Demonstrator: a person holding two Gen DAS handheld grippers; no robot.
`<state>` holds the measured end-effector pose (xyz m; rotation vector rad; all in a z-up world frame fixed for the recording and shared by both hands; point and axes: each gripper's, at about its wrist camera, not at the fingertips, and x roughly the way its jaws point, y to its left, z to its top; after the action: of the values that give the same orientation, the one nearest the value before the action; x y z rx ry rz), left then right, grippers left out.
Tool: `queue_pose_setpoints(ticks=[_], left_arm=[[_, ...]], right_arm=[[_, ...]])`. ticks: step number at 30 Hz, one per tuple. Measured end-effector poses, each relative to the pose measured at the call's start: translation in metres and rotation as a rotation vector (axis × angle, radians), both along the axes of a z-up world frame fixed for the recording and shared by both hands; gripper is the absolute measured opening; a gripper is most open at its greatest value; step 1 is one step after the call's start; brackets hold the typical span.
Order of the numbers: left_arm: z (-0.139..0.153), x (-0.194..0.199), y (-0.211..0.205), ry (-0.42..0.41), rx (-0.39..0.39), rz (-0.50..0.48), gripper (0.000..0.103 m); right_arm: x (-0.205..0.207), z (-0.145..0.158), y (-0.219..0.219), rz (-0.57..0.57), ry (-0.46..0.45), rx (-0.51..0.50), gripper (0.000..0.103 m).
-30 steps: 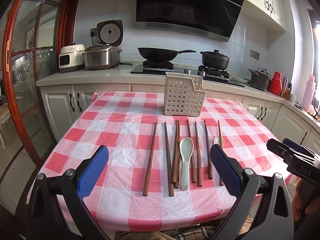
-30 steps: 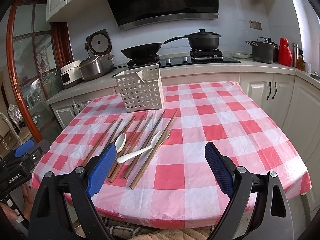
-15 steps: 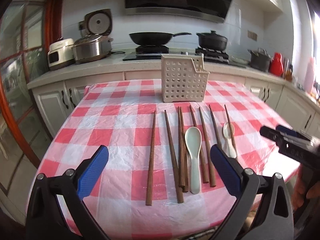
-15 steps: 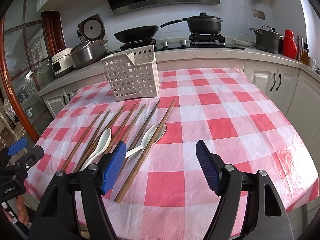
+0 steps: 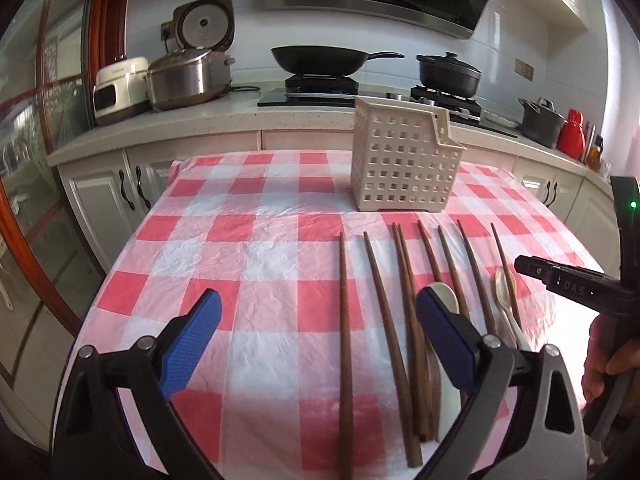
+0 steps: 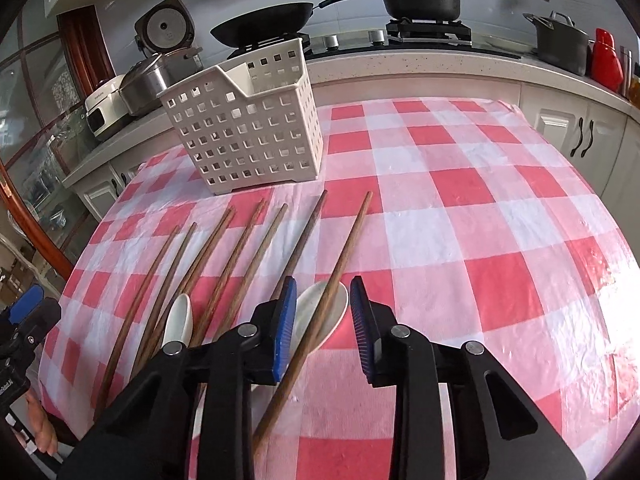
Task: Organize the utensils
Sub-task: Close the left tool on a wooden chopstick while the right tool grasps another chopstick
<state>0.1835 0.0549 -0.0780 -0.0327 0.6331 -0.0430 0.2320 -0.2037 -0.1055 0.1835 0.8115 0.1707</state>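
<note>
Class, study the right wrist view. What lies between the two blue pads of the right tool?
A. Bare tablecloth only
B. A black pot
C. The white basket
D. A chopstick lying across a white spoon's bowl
D: in the right wrist view the right tool has its blue pads either side of the chopstick lying over the white spoon; the basket stands farther back.

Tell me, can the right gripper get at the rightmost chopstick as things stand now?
Probably yes: the right gripper is open, with the rightmost chopstick running between its fingers. Nothing covers it, though it lies across a white spoon.
</note>
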Motion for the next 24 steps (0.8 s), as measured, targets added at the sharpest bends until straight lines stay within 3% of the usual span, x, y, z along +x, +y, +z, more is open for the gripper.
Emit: queue_pose_setpoints(ticks=[4, 7, 14, 18, 24], left_arm=[[-0.007, 0.023, 0.011, 0.057, -0.055, -0.008, 0.074], [-0.014, 0.037, 0.014, 0.099, -0.085, -0.03, 0.069], [-0.034, 0.067, 0.002, 0.187, -0.037, -0.082, 0.05], [-0.042, 0.083, -0.008, 0.225, -0.008, -0.119, 0.048], [-0.053, 0.109, -0.02, 0.282, 0.022, -0.135, 0.032]], right_arm=[[0.023, -0.005, -0.001, -0.015, 0.061, 0.025, 0.023], [0.037, -0.009, -0.003, -0.029, 0.084, 0.026, 0.023], [0.054, -0.018, -0.006, -0.039, 0.118, 0.031, 0.019], [0.057, -0.024, -0.008, -0.038, 0.129, 0.038, 0.016], [0.059, -0.026, -0.011, -0.04, 0.125, 0.057, 0.015]])
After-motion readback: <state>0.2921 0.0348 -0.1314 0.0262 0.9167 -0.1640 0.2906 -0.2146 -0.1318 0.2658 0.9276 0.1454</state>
